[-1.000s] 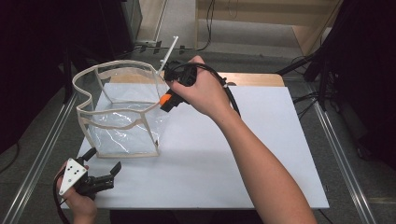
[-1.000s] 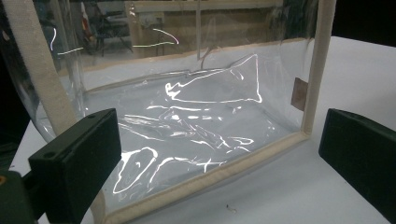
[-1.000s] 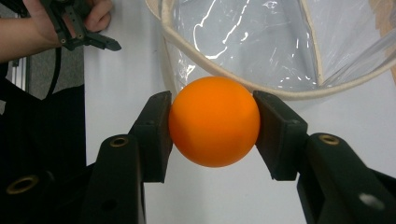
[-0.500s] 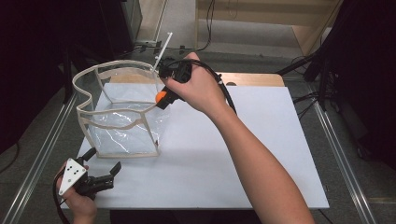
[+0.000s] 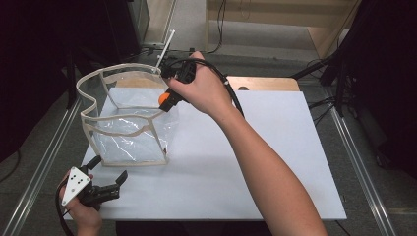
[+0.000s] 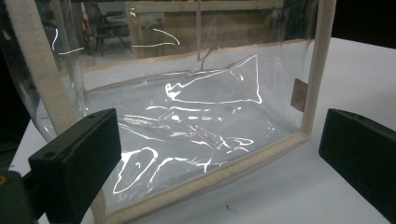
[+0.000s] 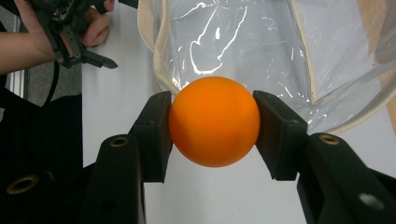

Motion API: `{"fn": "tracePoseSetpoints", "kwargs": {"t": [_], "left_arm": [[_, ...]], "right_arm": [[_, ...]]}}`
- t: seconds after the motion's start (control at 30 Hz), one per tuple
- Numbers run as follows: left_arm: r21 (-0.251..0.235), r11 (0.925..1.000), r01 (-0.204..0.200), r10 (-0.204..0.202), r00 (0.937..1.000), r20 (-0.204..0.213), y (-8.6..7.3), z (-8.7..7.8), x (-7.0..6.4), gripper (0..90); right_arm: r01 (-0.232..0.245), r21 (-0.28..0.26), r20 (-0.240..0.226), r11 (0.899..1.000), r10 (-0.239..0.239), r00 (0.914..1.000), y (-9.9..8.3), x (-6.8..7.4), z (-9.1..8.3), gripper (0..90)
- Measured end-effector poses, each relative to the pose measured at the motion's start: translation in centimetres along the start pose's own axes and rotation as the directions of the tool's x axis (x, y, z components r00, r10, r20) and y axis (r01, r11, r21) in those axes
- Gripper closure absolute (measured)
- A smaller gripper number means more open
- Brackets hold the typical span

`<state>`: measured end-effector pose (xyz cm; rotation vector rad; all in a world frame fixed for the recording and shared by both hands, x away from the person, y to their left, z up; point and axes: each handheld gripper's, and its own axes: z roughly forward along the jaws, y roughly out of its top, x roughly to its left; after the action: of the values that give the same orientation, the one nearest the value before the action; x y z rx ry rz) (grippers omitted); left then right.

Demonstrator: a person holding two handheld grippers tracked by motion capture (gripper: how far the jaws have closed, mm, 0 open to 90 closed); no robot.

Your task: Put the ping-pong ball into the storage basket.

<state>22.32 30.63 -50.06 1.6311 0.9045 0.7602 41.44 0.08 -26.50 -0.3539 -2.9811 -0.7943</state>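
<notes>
A clear plastic bag [image 5: 125, 130] with cream fabric edging stands open on the white table [image 5: 255, 162] at the left. My right gripper [image 5: 164, 101] is shut on an orange ball [image 7: 214, 120] and holds it over the bag's right rim [image 7: 159, 56]. The ball [image 5: 163, 98] peeks out under the hand. My left gripper [image 5: 110, 184] rests open near the table's front left corner, its jaws pointing at the bag's near wall [image 6: 196, 135]. Nothing sits between its jaws.
Metal rails [image 5: 44, 162] run along both sides of the table. A wooden board [image 5: 265, 82] lies at the table's far edge. Black cable [image 5: 231, 93] trails from the right gripper. The right half of the table is bare white surface.
My right gripper has carried the orange ball leftward and slightly away, from beside the bag to above its right rim. The left gripper has stayed where it was.
</notes>
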Motion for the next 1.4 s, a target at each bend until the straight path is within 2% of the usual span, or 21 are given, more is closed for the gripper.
{"fn": "tracePoseSetpoints", "kwargs": {"t": [0.4, 1.4], "left_arm": [[0.0, 1.0, 0.001, -0.001, 1.0, -0.001, 0.0, 0.0, 0.0, 0.0], [-0.003, 1.0, 0.003, -0.003, 1.0, 0.003, 0.0, 0.0, 0.1, 0.0]], "right_arm": [[0.006, -0.002, 0.002, 1.0, -0.006, 1.0, 0.8, -0.2, 0.3, 47.8], [-0.037, -0.01, 0.024, 0.999, 0.037, 0.999, 1.5, -1.1, 1.4, 47.8]]}}
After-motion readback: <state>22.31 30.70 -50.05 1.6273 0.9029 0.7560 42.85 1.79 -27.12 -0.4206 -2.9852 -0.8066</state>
